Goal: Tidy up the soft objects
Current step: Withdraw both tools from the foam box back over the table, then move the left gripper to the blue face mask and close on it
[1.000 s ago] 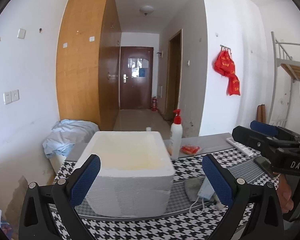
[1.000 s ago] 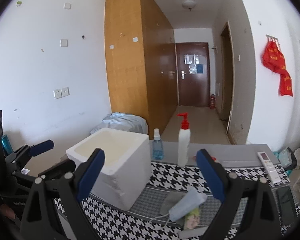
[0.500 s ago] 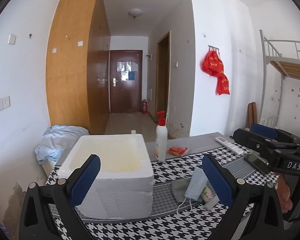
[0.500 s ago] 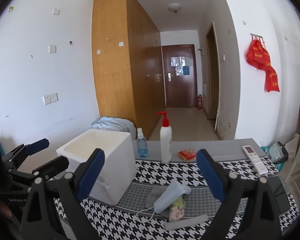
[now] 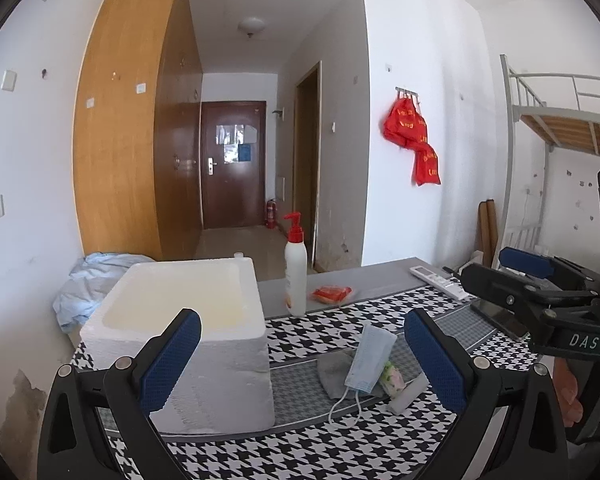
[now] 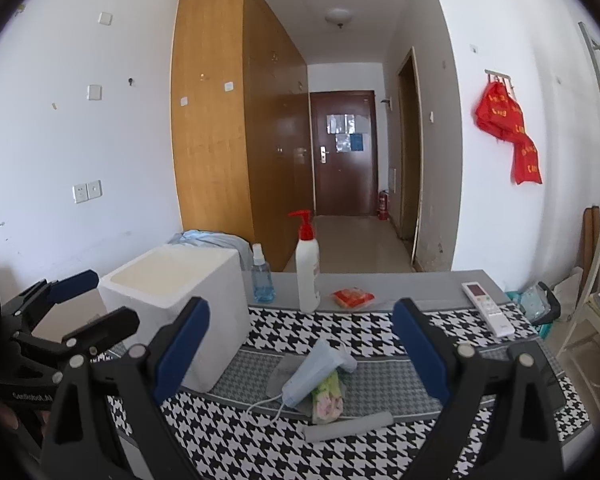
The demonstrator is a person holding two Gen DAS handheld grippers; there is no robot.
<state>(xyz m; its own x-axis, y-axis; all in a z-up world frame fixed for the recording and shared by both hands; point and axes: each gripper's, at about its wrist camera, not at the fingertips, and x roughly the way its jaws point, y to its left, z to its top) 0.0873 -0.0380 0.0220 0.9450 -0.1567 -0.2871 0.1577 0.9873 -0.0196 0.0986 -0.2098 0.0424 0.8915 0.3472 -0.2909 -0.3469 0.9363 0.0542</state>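
both tongs spread wide, holding nothing, hovering above the table. left tongs (image 5: 302,354) frame the foam box (image 5: 188,336); right tongs (image 6: 302,340) frame the soft pile: face mask (image 6: 314,374) over grey cloth (image 6: 278,376) and tissue pack (image 6: 327,398). likely lined up for a pick, box as bin.

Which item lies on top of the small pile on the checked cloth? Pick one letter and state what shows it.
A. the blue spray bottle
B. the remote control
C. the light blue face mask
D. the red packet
C: the light blue face mask rests over the grey cloth and the floral tissue pack, ear loops trailing onto the checked cloth.
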